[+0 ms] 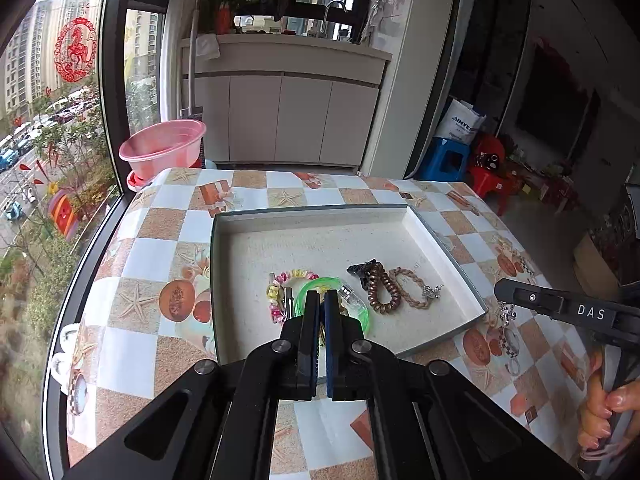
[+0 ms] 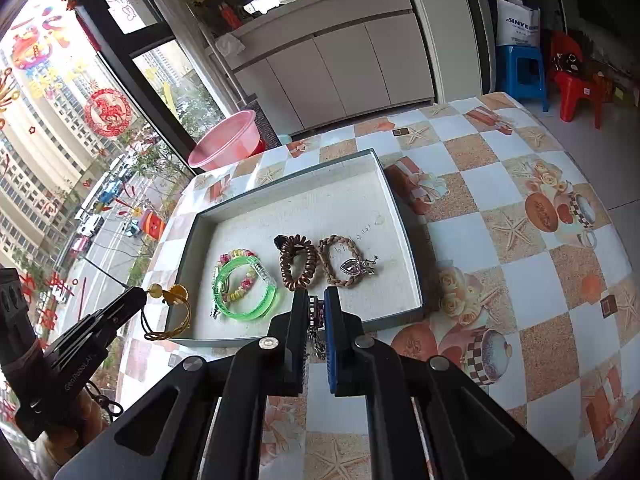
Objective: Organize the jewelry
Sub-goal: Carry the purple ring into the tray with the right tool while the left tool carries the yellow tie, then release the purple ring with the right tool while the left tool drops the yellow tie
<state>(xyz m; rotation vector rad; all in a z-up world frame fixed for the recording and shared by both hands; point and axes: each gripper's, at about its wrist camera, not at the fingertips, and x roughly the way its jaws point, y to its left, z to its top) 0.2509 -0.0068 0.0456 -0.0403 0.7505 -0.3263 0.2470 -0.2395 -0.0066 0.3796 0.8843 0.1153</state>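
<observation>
Covering table (image 2: 500, 240): checkered starfish-print cloth (image 1: 160, 240)

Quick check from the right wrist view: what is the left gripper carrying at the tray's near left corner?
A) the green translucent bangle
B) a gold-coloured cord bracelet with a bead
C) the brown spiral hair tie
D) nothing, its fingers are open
B: the left gripper is shut on the gold cord bracelet, which dangles from its tip, while the green bangle and brown spiral hair tie lie in the tray.
</observation>
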